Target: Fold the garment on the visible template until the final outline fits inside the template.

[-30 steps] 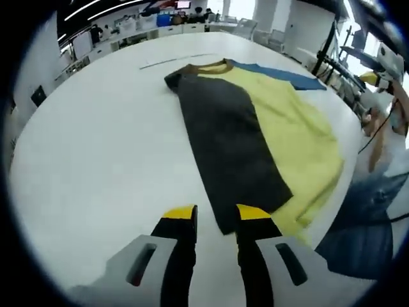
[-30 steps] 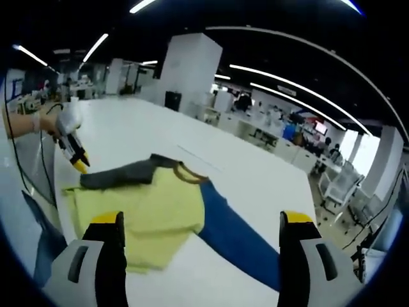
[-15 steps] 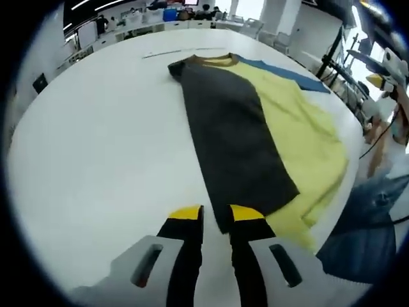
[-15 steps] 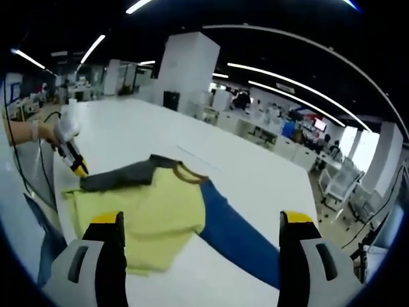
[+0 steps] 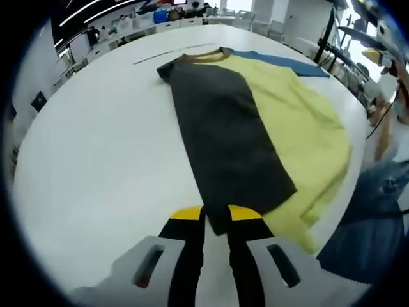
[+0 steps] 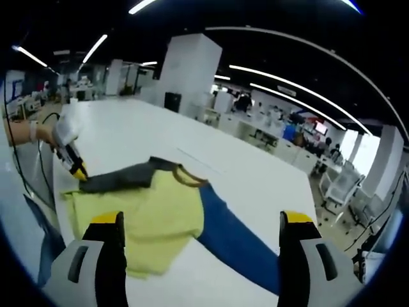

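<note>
Garment flat on the white worktop (image 5: pixel 96 166), left claw pinching its end

Left claw (image 5: pixel 216 214) is clamped on the dark sleeve (image 5: pixel 223 134) tip; right claw (image 6: pixel 203 224) gapes wide, holding nothing. Beyond lies the yellow garment (image 6: pixel 153 214) — blue sleeve (image 6: pixel 233 240) outstretched, its cuff hidden behind a jaw — with blurred office desks far off.

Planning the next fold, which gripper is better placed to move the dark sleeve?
Left. The left gripper has its jaws closed on the dark sleeve's tip. The right gripper is wide open, above the shirt.
</note>
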### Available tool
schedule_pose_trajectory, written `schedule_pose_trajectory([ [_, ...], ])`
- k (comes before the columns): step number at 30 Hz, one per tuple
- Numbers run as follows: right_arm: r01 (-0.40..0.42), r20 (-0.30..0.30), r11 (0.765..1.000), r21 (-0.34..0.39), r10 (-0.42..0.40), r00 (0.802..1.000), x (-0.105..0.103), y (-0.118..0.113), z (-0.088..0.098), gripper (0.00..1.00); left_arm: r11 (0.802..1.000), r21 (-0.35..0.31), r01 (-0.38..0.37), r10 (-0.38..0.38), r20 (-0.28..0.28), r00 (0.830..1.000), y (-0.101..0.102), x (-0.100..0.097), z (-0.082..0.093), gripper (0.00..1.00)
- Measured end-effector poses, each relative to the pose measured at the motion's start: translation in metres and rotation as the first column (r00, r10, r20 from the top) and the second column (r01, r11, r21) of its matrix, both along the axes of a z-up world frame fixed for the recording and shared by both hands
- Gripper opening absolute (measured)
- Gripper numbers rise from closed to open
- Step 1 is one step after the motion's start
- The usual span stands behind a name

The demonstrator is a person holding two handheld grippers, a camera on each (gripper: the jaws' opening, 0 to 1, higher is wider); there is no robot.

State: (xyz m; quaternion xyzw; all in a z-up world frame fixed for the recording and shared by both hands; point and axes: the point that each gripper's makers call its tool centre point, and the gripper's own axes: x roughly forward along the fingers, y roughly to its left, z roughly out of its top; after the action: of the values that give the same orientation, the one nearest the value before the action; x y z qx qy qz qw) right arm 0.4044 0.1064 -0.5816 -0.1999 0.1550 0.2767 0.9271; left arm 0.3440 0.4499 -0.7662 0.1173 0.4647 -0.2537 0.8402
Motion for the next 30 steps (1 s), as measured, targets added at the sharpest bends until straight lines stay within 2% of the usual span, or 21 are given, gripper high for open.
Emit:
schedule_pose_trajectory([
  [3, -0.006, -0.001, 1.000, 0.003, 0.006, 1.000, 0.000, 0.001, 0.000, 1.00, 1.000, 0.007, 0.017, -0.017, 0.016, 1.000, -0.001, 0.001, 0.000, 0.05],
  [5, -0.009, 0.002, 1.000, 0.003, 0.009, 1.000, -0.001, 0.001, 0.001, 1.00, 0.998, -0.047, -0.039, 0.039, -0.012, 0.999, 0.002, 0.003, -0.003, 0.05],
  [10, -0.013, 0.007, 1.000, 0.009, 0.013, 1.000, -0.001, 0.003, 0.002, 1.00, 0.999, -0.048, -0.014, 0.015, 0.008, 1.000, 0.003, 0.004, -0.003, 0.05],
  [12, -0.012, 0.012, 1.000, 0.014, 0.012, 1.000, -0.002, 0.003, 0.003, 1.00, 0.997, -0.070, -0.038, 0.039, 0.022, 0.999, 0.003, 0.007, -0.004, 0.03],
  [13, -0.012, 0.014, 1.000, 0.015, 0.012, 1.000, -0.003, 0.003, 0.004, 1.00, 0.992, -0.106, -0.065, 0.069, 0.032, 0.997, 0.000, 0.009, -0.003, 0.02],
  [15, -0.012, 0.015, 1.000, 0.014, 0.011, 1.000, -0.004, 0.004, 0.003, 1.00, 0.991, -0.113, -0.072, 0.075, 0.025, 0.997, 0.000, 0.008, -0.003, 0.00],
  [20, -0.005, 0.020, 1.000, 0.027, 0.004, 1.000, -0.008, 0.003, 0.005, 1.00, 0.989, -0.113, -0.091, 0.093, 0.017, 0.995, 0.001, 0.008, -0.003, 0.00],
  [21, -0.003, 0.022, 1.000, 0.027, 0.003, 1.000, -0.009, 0.002, 0.005, 1.00, 0.991, -0.100, -0.086, 0.088, 0.023, 0.996, 0.002, 0.008, -0.003, 0.00],
  [23, 0.005, 0.026, 1.000, 0.026, -0.006, 1.000, -0.011, 0.000, 0.006, 1.00, 0.997, -0.033, -0.067, 0.069, 0.058, 0.996, 0.009, 0.011, -0.002, 0.00],
  [26, 0.014, 0.034, 0.999, 0.038, -0.015, 0.999, -0.013, -0.003, 0.009, 1.00, 0.996, -0.044, -0.073, 0.076, 0.056, 0.996, 0.002, 0.012, -0.001, 0.00],
  [30, 0.028, 0.031, 0.999, 0.032, -0.029, 0.999, -0.015, -0.007, 0.008, 1.00, 0.995, -0.016, -0.099, 0.100, 0.080, 0.992, 0.017, 0.021, 0.003, 0.00],
])
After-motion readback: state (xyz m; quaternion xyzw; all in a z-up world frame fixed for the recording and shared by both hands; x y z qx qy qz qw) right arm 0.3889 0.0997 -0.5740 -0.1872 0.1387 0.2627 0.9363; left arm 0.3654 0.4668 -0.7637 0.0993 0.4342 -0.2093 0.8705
